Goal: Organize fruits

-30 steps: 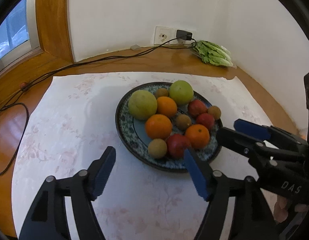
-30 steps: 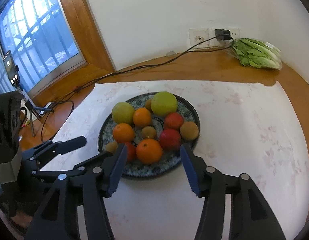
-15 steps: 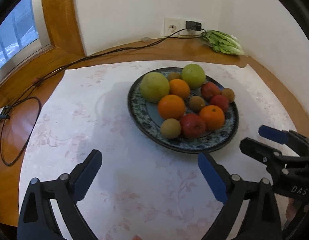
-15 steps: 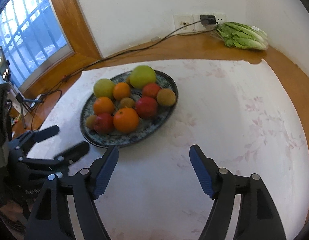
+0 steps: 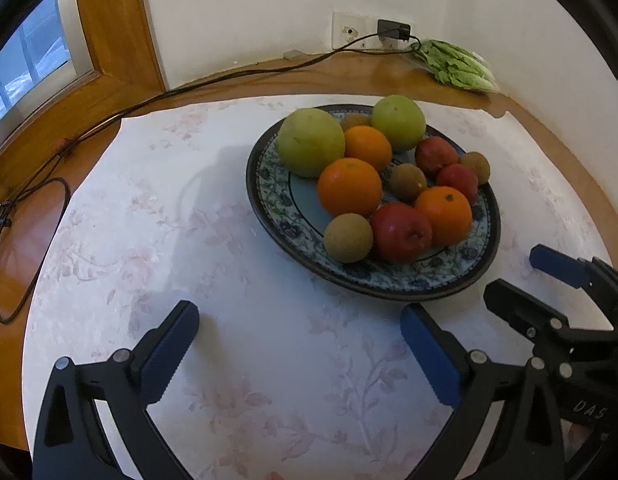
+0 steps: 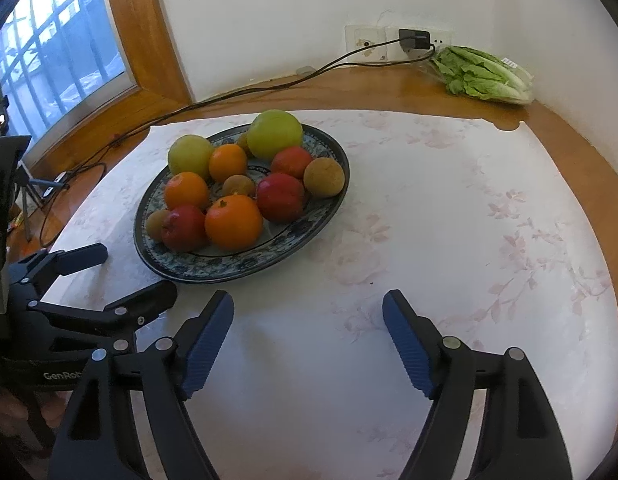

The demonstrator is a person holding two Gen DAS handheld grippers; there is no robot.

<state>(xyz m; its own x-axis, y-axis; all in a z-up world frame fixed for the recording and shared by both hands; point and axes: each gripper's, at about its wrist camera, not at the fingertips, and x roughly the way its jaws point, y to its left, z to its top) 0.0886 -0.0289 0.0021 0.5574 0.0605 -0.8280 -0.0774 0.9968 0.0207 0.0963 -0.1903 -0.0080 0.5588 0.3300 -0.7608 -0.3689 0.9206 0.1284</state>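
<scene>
Your desk (image 6: 573, 148) is curved wood set into a white-walled corner, with a pale floral cloth (image 6: 449, 240) spread over most of it; a wood-framed window (image 6: 61, 52) stands on the left, a wall socket (image 6: 389, 42) with a black plug and cable (image 6: 245, 90) sits at the back, and a bagged lettuce (image 6: 485, 74) lies in the far right corner; the patterned blue plate (image 5: 485, 240) rests on the cloth, piled with two large green fruits (image 5: 311, 142), three oranges (image 5: 349, 188), red apples (image 5: 401, 232) and small brown fruits (image 5: 348, 238), all touching one another; your left tongs (image 5: 297, 344) hover over bare cloth just in front of the plate, spread wide and holding nothing; your right tongs (image 6: 307, 336) sit over the cloth to the plate's near right, likewise spread wide, empty, clear of the fruit.
</scene>
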